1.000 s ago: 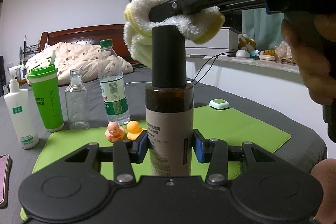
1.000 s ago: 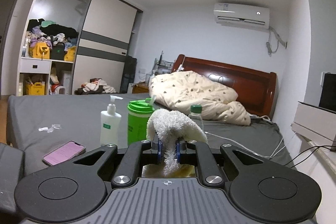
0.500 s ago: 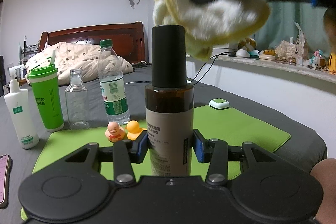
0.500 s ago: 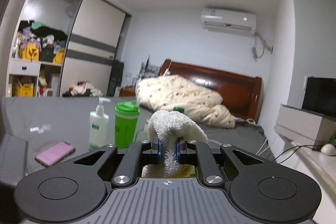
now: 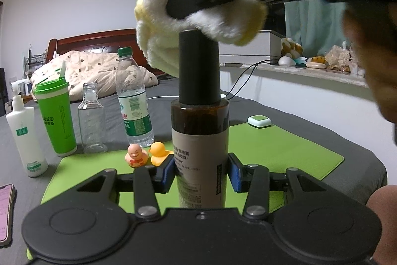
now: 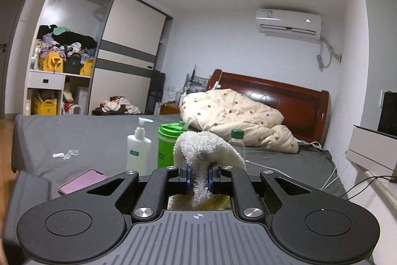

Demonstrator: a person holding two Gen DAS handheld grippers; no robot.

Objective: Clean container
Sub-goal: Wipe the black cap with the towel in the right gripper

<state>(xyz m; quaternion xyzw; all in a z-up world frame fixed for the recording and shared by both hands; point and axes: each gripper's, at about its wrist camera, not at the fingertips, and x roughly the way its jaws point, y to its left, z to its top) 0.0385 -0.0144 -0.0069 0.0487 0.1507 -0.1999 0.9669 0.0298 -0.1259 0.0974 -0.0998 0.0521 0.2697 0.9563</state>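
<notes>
Left wrist view: the left gripper (image 5: 200, 171) clamps its blue pads (image 5: 168, 171) on the label of an upright brown bottle (image 5: 200, 148) with a tall black cap (image 5: 199, 66), standing over a green mat (image 5: 285, 148); the right gripper (image 5: 188, 8) comes in from above, pinching a fluffy white-and-yellow cloth (image 5: 173, 41) that rests on the cap's top. Right wrist view: the right gripper (image 6: 198, 178) has its jaws closed tight on the cloth (image 6: 206, 150). Behind the bottle stand two rubber ducks (image 5: 146, 153), a water bottle (image 5: 134, 98), an empty glass bottle (image 5: 91, 121), a green tumbler (image 5: 55, 118) and a white pump bottle (image 5: 24, 133).
</notes>
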